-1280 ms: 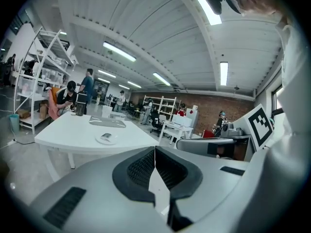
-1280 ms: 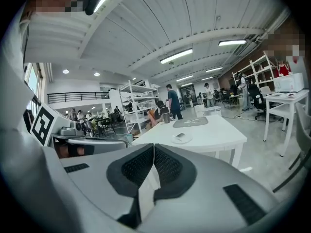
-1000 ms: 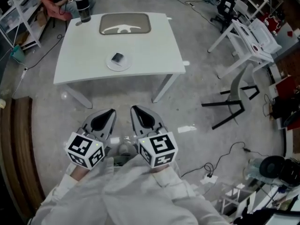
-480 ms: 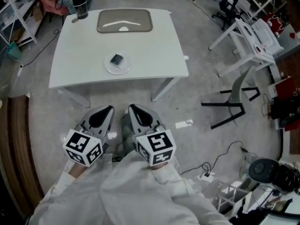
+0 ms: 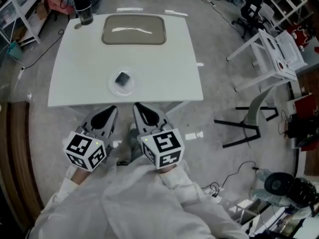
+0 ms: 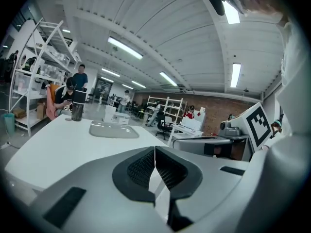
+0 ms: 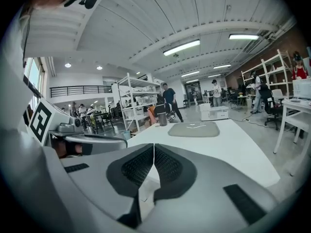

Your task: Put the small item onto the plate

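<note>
A small dark item (image 5: 122, 78) lies on a round white plate (image 5: 111, 85) near the front middle of the white table (image 5: 164, 68). My left gripper (image 5: 110, 109) and right gripper (image 5: 137, 106) are side by side at the table's near edge, just short of the plate. Both point toward the table. In the left gripper view the left gripper (image 6: 155, 152) has its jaws together with nothing between them. The right gripper (image 7: 154, 149) is shut and empty too. The jaws hide the plate in both gripper views.
A grey tray (image 5: 133, 30) lies at the table's far side and a dark tumbler (image 5: 83, 6) stands at its far left corner. An overturned chair (image 5: 249, 118) and a white rack (image 5: 271, 49) are on the floor to the right. People sit beyond the table.
Both grippers have moved forward together, from over the bare floor to the table's near edge. The table and plate now sit closer in the head view. Both grippers stay shut.
</note>
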`<action>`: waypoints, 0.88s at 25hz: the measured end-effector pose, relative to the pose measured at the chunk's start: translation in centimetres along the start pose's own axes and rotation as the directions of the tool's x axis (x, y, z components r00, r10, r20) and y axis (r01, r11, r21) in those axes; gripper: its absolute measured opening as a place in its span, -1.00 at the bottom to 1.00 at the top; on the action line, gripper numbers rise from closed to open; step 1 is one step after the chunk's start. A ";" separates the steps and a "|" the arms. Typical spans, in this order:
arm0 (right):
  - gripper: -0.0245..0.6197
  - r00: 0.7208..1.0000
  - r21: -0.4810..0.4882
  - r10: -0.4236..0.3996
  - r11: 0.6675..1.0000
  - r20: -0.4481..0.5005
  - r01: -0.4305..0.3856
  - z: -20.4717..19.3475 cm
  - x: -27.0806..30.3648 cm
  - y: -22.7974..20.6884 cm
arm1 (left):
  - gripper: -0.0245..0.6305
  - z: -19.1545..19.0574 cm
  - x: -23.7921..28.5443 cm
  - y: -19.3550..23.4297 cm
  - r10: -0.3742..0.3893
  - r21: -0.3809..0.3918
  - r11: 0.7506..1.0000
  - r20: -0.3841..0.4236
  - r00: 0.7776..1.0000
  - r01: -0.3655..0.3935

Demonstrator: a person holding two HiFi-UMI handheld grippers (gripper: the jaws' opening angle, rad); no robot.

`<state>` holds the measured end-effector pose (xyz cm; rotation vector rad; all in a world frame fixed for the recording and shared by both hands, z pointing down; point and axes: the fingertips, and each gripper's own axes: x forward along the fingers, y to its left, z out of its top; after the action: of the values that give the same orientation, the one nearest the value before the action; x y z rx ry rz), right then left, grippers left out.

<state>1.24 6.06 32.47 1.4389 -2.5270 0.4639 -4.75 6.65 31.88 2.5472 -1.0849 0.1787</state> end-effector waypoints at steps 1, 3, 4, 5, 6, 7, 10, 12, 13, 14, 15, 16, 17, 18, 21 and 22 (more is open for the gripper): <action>-0.88 1.000 -0.004 0.006 1.000 0.000 -0.006 0.5 0.7 -0.8 | -0.89 0.4 0.9 0.5 0.007 -0.001 1.000 0.003 1.000 -0.007; -0.88 1.000 -0.009 0.015 1.000 -0.003 -0.015 1.5 2.3 -2.3 | -0.89 1.5 2.7 1.8 0.020 -0.005 1.000 0.007 1.000 -0.020; -0.88 1.000 -0.010 0.020 1.000 -0.005 -0.020 2.1 3.2 -2.9 | -0.89 2.1 3.6 2.5 0.024 -0.006 1.000 0.009 1.000 -0.024; -0.88 1.000 -0.012 0.025 1.000 -0.008 -0.025 2.5 4.0 -3.6 | -0.89 2.7 4.4 3.1 0.027 -0.005 1.000 0.012 1.000 -0.027; -0.88 0.999 -0.016 0.030 0.999 -0.012 -0.031 2.9 4.8 -4.3 | -0.89 3.2 5.3 3.6 0.030 -0.004 1.000 0.016 0.999 -0.030; -0.88 0.999 -0.021 0.037 0.999 -0.018 -0.037 3.1 5.5 -4.9 | -0.89 3.7 6.2 4.1 0.033 -0.003 0.999 0.021 0.999 -0.033; -0.88 0.998 -0.040 0.059 0.997 -0.029 -0.060 3.9 7.3 -6.9 | -0.89 4.7 8.7 5.3 0.048 -0.008 0.999 0.032 0.998 -0.048; -0.88 0.997 -0.055 0.069 0.996 -0.029 -0.071 4.4 8.8 -7.9 | -0.89 5.3 10.1 6.3 0.053 -0.010 0.999 0.040 0.998 -0.052; -0.88 0.997 -0.062 0.072 0.995 -0.030 -0.074 4.7 9.6 -8.4 | -0.89 5.6 10.7 6.8 0.053 -0.008 0.999 0.044 0.998 -0.053; -0.88 0.997 -0.067 0.075 0.995 -0.031 -0.077 4.9 10.3 -8.8 | -0.89 5.8 11.3 7.1 0.054 -0.006 0.999 0.045 0.998 -0.054; -0.88 0.996 -0.070 0.079 0.994 -0.034 -0.081 5.1 10.8 -9.3 | -0.89 5.9 11.9 7.3 0.056 -0.002 0.998 0.046 0.997 -0.056; -0.88 0.996 -0.071 0.084 0.994 -0.036 -0.086 5.2 11.3 -9.7 | -0.89 6.0 12.4 7.5 0.059 0.000 0.998 0.045 0.997 -0.059; -0.88 0.995 -0.072 0.089 0.993 -0.039 -0.092 5.3 11.6 -10.1 | -0.89 6.1 12.9 7.7 0.064 -0.001 0.998 0.045 0.997 -0.064; -0.88 0.995 -0.072 0.095 0.993 -0.044 -0.098 5.3 11.9 -10.4 | -0.89 6.1 13.2 7.8 0.070 -0.004 0.998 0.044 0.997 -0.069; -0.88 0.992 -0.068 0.108 0.991 -0.060 -0.112 5.0 12.6 -11.2 | -0.89 5.8 14.0 8.2 0.084 -0.023 0.996 0.038 0.996 -0.083; -0.88 0.992 -0.065 0.110 0.991 -0.065 -0.114 4.9 12.8 -11.4 | -0.89 5.7 14.2 8.3 0.087 -0.029 0.996 0.033 0.996 -0.086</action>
<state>4.50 -11.44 33.95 1.2444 -2.5584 0.4274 -0.95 -10.36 32.59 2.4894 -1.2029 0.1417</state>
